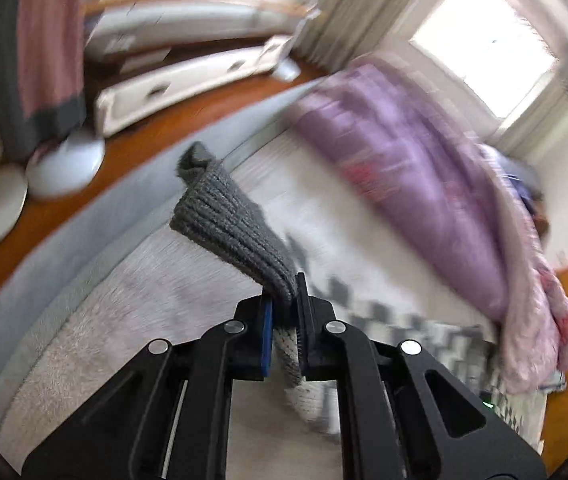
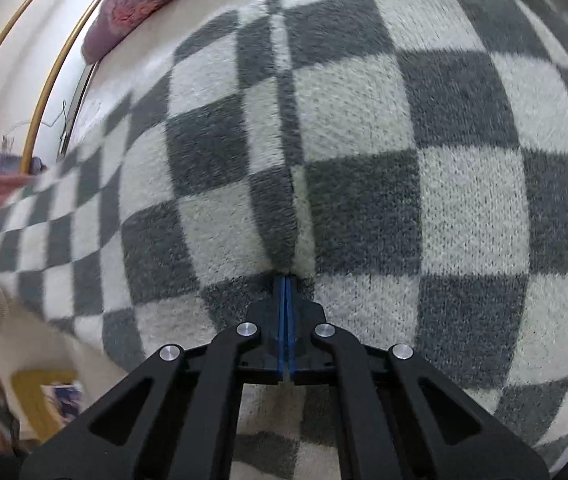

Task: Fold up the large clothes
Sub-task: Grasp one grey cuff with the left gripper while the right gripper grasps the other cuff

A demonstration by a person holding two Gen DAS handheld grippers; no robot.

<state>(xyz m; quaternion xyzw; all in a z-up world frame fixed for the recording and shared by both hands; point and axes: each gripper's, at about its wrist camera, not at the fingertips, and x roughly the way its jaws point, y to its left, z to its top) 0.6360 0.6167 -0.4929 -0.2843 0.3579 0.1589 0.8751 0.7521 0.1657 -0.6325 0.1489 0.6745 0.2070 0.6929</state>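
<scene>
The garment is a fuzzy grey-and-white checkered sweater (image 2: 363, 168) with a grey ribbed knit hem (image 1: 232, 224). My left gripper (image 1: 285, 300) is shut on the ribbed hem and holds it up above the bed; the checkered body hangs below the jaws (image 1: 295, 364). My right gripper (image 2: 285, 280) is shut on a pinched fold of the checkered fabric, which fills nearly the whole right wrist view. The left wrist view is blurred by motion.
A pale bed surface (image 1: 132, 300) lies below, with a purple and pink quilt (image 1: 423, 168) bunched along its far side. A wooden floor (image 1: 84, 200), white fan bases (image 1: 64, 164) and a white drawer unit (image 1: 172, 84) stand beyond the bed edge. A window (image 1: 483, 40) glows at the upper right.
</scene>
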